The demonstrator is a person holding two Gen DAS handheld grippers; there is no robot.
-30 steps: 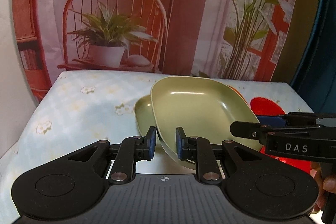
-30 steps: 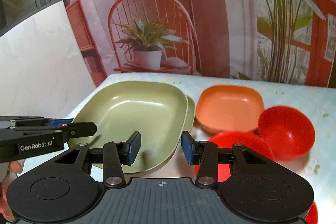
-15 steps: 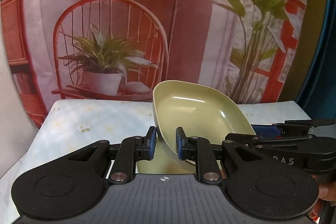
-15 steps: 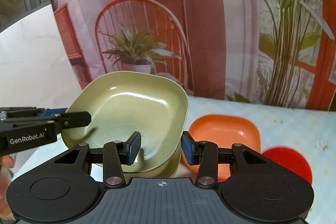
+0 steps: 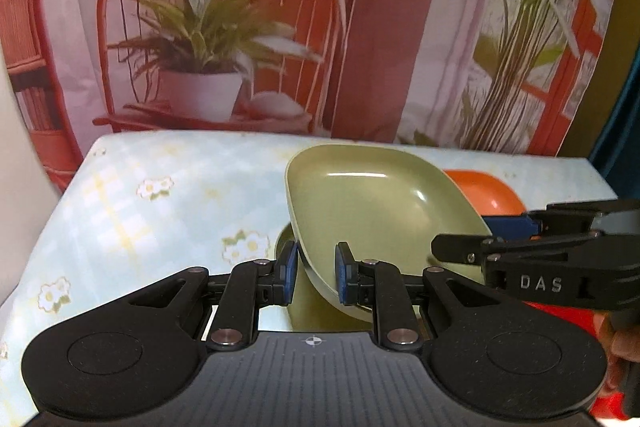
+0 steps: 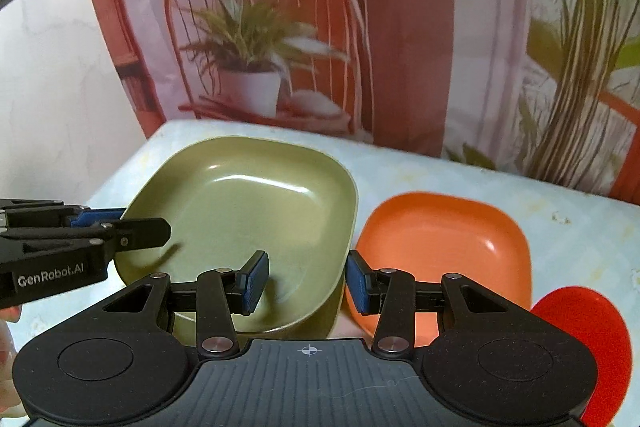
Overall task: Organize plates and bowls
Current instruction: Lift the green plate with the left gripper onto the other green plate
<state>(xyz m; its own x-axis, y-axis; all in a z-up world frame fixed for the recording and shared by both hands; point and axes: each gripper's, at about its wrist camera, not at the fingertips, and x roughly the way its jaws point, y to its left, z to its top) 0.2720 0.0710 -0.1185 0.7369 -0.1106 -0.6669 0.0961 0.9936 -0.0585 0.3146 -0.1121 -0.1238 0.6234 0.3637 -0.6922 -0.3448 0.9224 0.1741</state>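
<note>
Once raised, green plate (image 5: pixel 372 199) lower (tablecloth (image 5: pixel 160 195) nearer)

Flower-print table (image 5: pixel 132 195) bearing orange plate (image 6: pixel 440 239), red bowl (image 6: pixel 592 339), green plate (image 5: pixel 282 247).

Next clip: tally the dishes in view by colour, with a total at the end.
Olive-green square plates: 2, one raised, one lying beneath it
Orange square plate: 1
Red round bowl: 1 that I can make out, partly hidden at the frame's edge
Total: 4
</note>
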